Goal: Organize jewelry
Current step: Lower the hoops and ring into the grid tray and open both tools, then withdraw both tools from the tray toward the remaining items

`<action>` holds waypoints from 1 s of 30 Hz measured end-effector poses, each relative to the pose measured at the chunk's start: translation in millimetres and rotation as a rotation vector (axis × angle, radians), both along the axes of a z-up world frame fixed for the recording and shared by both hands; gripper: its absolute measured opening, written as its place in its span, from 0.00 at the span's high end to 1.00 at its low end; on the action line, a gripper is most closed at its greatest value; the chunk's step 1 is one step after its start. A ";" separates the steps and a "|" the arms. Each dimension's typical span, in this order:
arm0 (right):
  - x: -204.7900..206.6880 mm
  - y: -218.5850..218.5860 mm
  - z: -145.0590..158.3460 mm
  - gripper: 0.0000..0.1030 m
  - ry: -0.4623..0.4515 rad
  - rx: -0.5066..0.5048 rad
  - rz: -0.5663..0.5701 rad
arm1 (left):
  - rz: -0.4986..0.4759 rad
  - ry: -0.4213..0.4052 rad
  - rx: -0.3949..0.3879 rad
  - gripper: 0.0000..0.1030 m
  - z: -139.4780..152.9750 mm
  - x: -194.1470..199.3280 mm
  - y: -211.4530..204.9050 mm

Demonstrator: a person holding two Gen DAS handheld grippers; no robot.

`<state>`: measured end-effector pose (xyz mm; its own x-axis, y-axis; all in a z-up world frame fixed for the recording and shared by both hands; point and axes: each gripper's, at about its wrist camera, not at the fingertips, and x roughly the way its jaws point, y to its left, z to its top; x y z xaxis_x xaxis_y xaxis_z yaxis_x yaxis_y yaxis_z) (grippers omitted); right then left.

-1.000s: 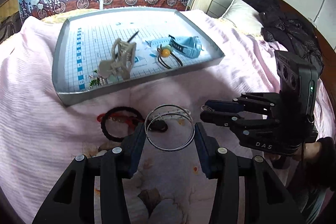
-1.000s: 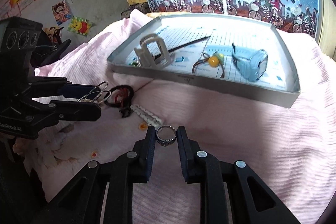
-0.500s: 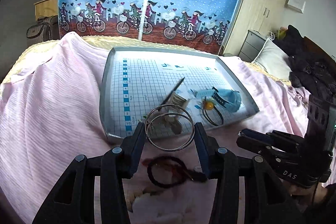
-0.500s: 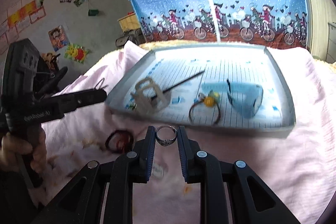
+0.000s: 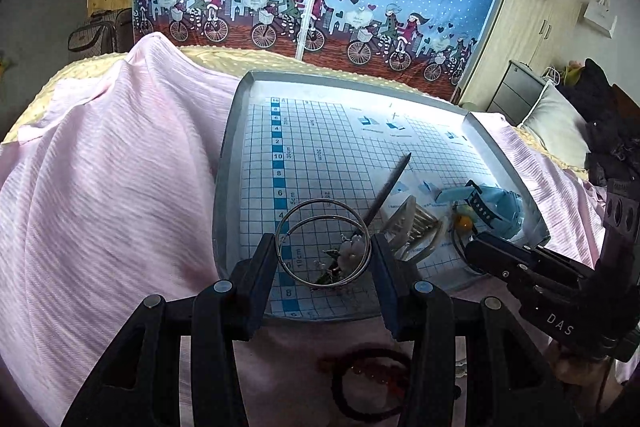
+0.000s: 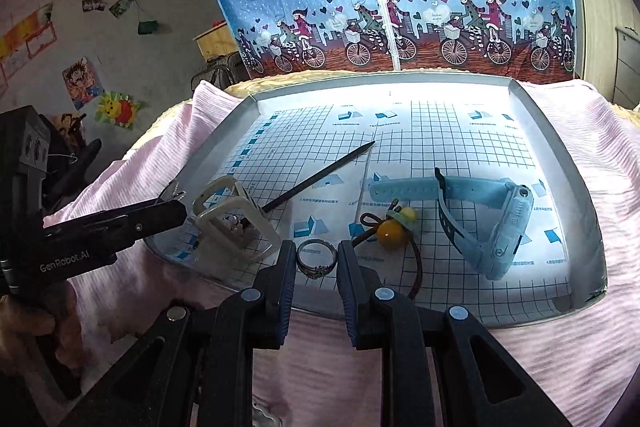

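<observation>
My left gripper is shut on two thin silver bangles, held upright over the near left part of the grey grid-lined tray. Through the bangles I see a small flower brooch lying in the tray. My right gripper is shut on a small silver ring just above the tray's near edge. In the right wrist view the left gripper reaches in from the left with the bangles. The right gripper shows at the right of the left wrist view.
In the tray lie a pale hair claw, a dark hair stick, a hair tie with a yellow bead and a light blue watch. A dark bead bracelet lies on the pink bedspread below the left gripper.
Both grippers have risen from the bedspread and moved forward to the tray's near edge, each still holding its piece. The bead bracelet now lies behind the left fingers.
</observation>
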<state>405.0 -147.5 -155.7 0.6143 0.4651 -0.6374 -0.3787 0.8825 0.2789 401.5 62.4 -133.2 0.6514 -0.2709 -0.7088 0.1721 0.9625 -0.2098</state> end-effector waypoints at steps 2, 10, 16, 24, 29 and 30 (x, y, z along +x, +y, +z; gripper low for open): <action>-0.6 2.9 -2.9 0.80 0.008 -0.016 0.005 | 0.002 0.013 -0.021 0.60 -1.6 0.4 2.6; -2.1 3.6 -6.2 0.80 0.009 -0.024 0.006 | 0.021 0.079 -0.018 0.60 -7.5 4.1 5.9; -7.0 -0.8 -3.1 0.67 -0.020 -0.008 -0.011 | 0.021 0.089 -0.002 0.59 -7.5 3.5 3.2; -30.8 -16.0 25.7 0.29 -0.134 -0.015 -0.091 | 0.015 0.023 -0.027 0.17 10.6 -12.2 2.9; -58.2 -23.4 52.4 0.00 -0.228 0.005 -0.113 | 0.029 -0.084 -0.053 0.01 36.4 -34.6 8.7; -62.5 -25.1 58.7 0.00 -0.246 0.005 -0.115 | 0.035 -0.136 -0.071 0.01 45.2 -42.7 10.6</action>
<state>342.5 -172.7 -97.0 0.7993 0.3864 -0.4602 -0.3331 0.9223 0.1958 358.8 72.9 -88.0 0.7500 -0.2923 -0.5934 0.1699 0.9521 -0.2542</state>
